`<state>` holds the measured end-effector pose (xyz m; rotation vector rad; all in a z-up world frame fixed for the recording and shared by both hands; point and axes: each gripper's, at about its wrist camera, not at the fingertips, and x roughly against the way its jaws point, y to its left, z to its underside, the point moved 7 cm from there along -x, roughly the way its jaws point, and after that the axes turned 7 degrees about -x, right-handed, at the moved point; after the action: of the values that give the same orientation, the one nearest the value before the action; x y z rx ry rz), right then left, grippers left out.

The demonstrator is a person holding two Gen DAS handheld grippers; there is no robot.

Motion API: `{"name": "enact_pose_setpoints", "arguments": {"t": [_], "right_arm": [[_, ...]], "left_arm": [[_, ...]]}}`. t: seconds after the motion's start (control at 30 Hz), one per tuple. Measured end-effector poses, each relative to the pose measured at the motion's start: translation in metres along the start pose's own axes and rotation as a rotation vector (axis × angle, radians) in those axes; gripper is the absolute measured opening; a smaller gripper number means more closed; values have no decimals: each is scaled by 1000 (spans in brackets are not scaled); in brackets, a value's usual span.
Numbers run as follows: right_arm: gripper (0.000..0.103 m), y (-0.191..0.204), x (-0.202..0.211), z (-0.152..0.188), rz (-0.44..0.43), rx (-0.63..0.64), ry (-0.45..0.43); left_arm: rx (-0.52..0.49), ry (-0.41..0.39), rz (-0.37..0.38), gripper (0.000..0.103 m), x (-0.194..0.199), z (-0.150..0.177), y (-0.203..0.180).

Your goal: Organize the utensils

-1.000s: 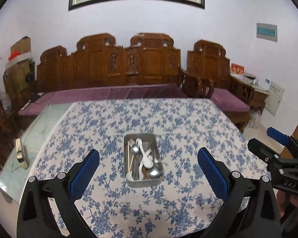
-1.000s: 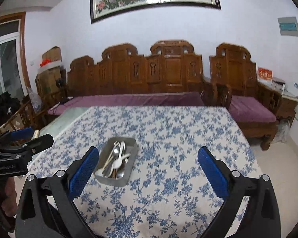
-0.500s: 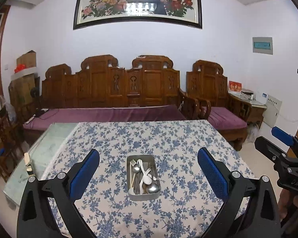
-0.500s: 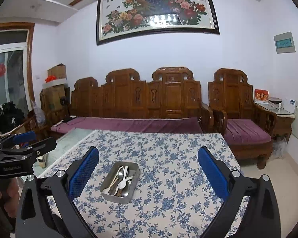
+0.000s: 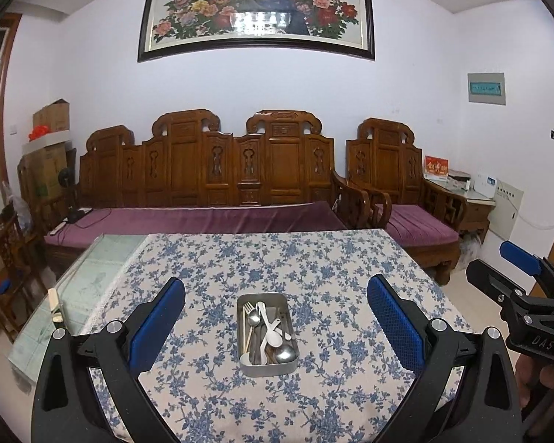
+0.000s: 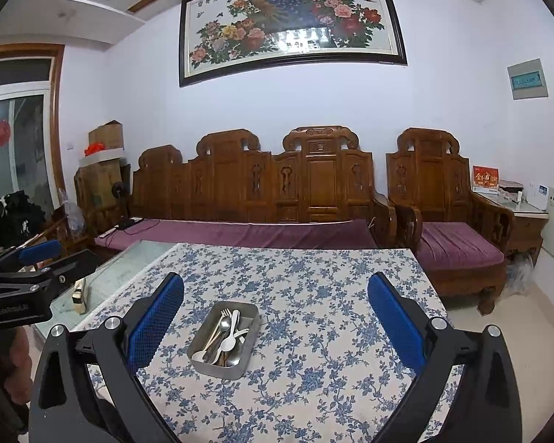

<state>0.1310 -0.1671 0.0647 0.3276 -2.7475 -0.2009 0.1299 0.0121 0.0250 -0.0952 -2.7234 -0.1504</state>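
Observation:
A grey metal tray [image 5: 246, 368] [image 6: 251, 337] stands on the blue-flowered tablecloth [image 5: 314, 280] near the table's front. Inside it lie several utensils: a fork [image 5: 248, 310], metal spoons [image 5: 285, 353], a white plastic spoon [image 5: 273, 336] [image 6: 228, 340] and chopsticks. My left gripper [image 5: 276, 323] is held open well back from the tray, nothing between its blue pads. My right gripper [image 6: 276, 323] is open too, equally far back and empty. Each gripper shows at the edge of the other's view, the right gripper [image 5: 524, 288] and the left gripper [image 6: 29, 269].
The cloth leaves a strip of glass tabletop [image 5: 88, 277] bare on the left, where a small pale object [image 5: 57, 306] lies. A carved wooden sofa with purple cushions [image 5: 203, 217] stands behind the table, an armchair [image 6: 458, 243] to its right. Boxes are stacked at far left.
Both grippers have lifted and pulled back from the table, so the tray looks smaller and lower and the painting on the wall has come into view. Both stayed open.

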Motion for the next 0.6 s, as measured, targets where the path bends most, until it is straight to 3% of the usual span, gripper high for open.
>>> {"name": "enact_pose_setpoints", "arguments": {"t": [0.6], "right_arm": [[100, 3, 2, 1, -2, -2, 4]], "left_arm": [[5, 3, -1, 95, 2, -1, -2]]}}
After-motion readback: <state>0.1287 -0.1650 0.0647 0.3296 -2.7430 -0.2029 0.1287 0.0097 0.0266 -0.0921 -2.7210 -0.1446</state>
